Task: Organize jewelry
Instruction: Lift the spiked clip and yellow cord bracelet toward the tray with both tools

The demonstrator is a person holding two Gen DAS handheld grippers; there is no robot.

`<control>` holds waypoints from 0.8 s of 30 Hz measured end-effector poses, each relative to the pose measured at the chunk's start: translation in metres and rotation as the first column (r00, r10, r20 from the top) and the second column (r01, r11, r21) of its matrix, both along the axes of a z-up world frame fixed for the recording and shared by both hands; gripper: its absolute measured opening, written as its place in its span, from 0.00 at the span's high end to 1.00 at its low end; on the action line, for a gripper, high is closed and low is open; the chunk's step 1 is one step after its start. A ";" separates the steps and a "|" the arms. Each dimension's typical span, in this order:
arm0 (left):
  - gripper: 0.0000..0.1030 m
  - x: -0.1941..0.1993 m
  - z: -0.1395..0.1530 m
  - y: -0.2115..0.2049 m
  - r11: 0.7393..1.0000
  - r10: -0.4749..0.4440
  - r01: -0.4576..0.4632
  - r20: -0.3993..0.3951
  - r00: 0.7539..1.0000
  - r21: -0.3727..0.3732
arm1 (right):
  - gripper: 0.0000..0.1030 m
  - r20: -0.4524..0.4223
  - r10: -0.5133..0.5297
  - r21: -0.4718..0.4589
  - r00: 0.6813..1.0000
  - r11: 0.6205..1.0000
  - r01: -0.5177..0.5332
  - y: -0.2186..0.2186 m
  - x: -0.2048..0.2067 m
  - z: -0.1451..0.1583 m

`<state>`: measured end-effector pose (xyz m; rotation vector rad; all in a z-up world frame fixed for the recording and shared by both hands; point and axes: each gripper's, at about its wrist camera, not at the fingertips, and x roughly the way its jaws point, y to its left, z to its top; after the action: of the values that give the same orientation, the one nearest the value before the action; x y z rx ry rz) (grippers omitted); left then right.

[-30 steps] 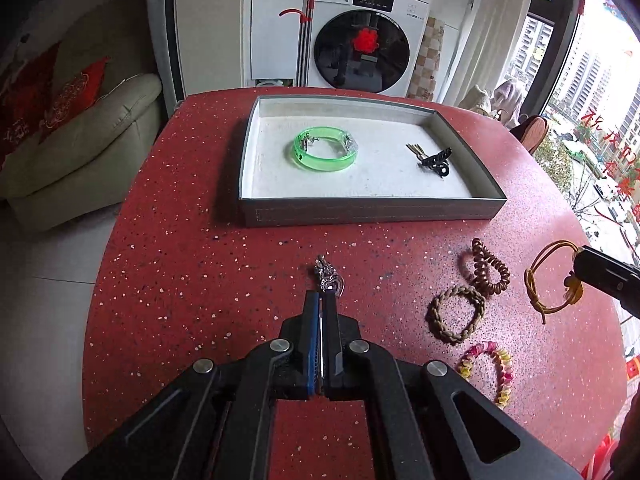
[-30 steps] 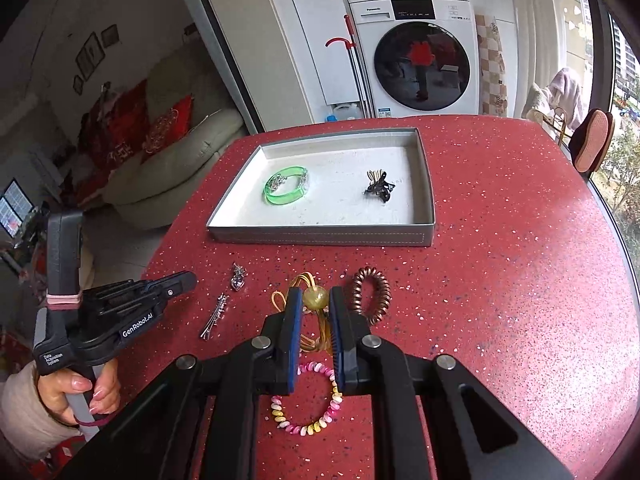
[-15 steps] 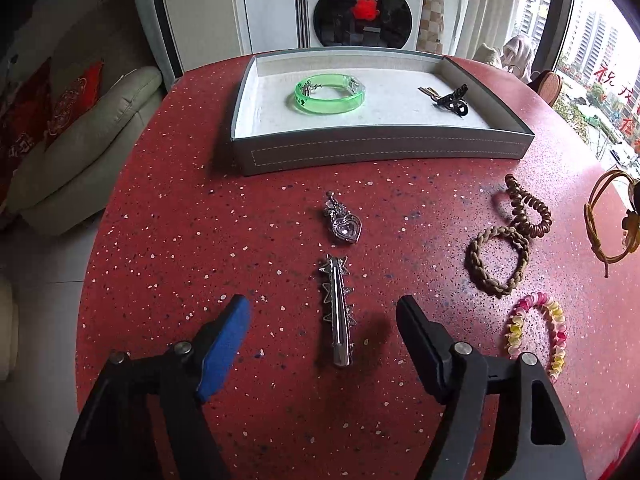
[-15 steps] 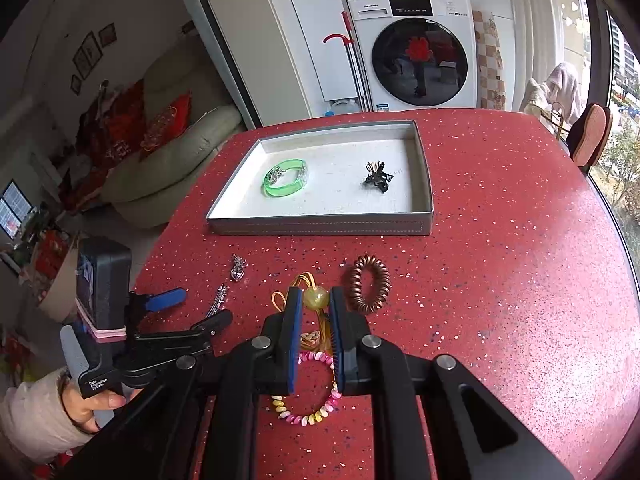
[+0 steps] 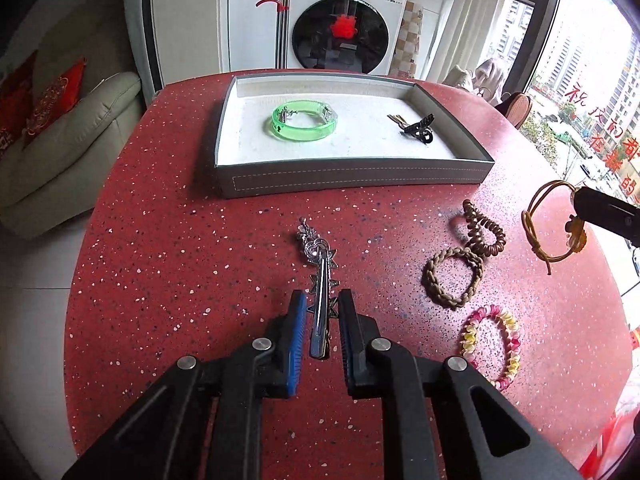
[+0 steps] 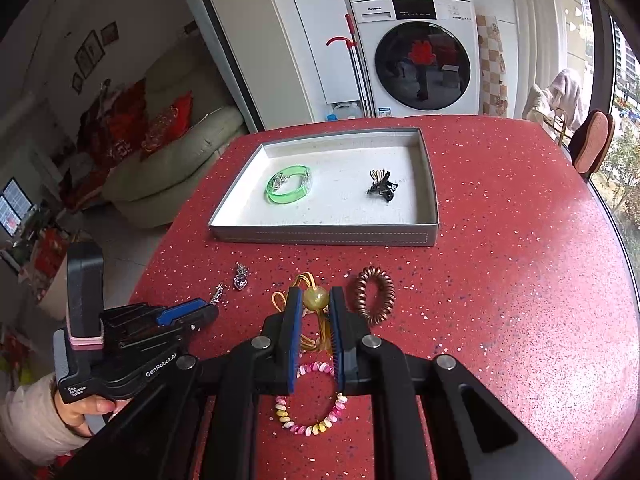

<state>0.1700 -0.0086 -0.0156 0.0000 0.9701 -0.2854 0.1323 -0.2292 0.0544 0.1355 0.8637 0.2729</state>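
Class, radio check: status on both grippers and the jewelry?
Left gripper just closing around silver hair clip. Right gripper shut on yellow cord bracelet. Path to tray clear.

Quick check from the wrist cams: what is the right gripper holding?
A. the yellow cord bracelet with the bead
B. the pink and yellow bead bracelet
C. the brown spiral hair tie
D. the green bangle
A: the right gripper is shut on the yellow cord bracelet, its bead between the pads.
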 end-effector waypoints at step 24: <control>0.66 0.177 0.073 -0.011 1.000 0.004 -0.005 0.091 0.996 0.015 | 0.86 -0.022 -0.054 0.017 0.998 0.998 0.054 0.008 0.174 0.015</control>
<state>0.3468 -0.0191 0.0577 0.0243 0.8813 -0.2720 0.3059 -0.2215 0.0690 0.1784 0.8773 0.2287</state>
